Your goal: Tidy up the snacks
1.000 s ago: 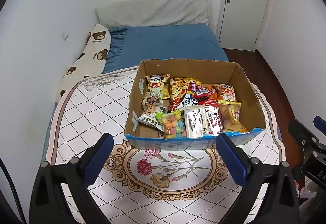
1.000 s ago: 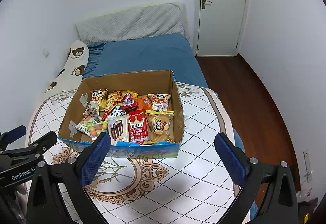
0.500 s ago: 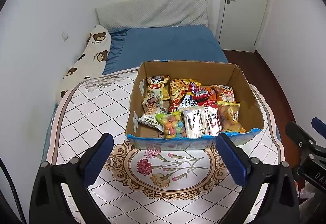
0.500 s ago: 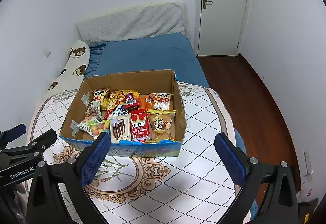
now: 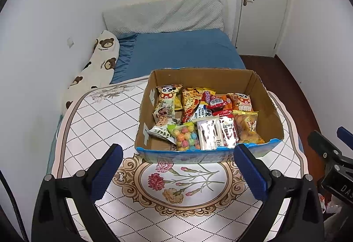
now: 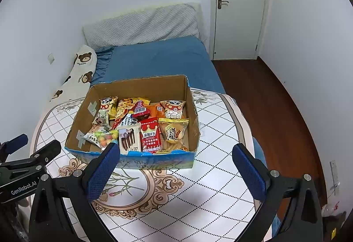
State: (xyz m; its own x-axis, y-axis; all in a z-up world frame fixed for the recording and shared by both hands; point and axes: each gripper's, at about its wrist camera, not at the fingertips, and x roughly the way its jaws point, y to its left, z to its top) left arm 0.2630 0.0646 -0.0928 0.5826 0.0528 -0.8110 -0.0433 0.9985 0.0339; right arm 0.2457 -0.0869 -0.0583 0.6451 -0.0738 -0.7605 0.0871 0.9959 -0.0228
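1. So, barely anything changed over the last second: both views crept a little closer to the box (image 5: 207, 153), and in the right view it slid a bit toward the middle.
2. No snacks (image 6: 141, 127) moved. They all lay packed in the box on the table (image 5: 99, 114), with none loose outside it.
3. The left gripper (image 5: 176, 173) was wide open and empty, hovering just short of the box's front wall.
4. The right gripper (image 6: 176, 173) was the same, spread and holding nothing.
5. My guess: either the sorting was wrapped up, or they were lining up to reach in. Couldn't tell which.
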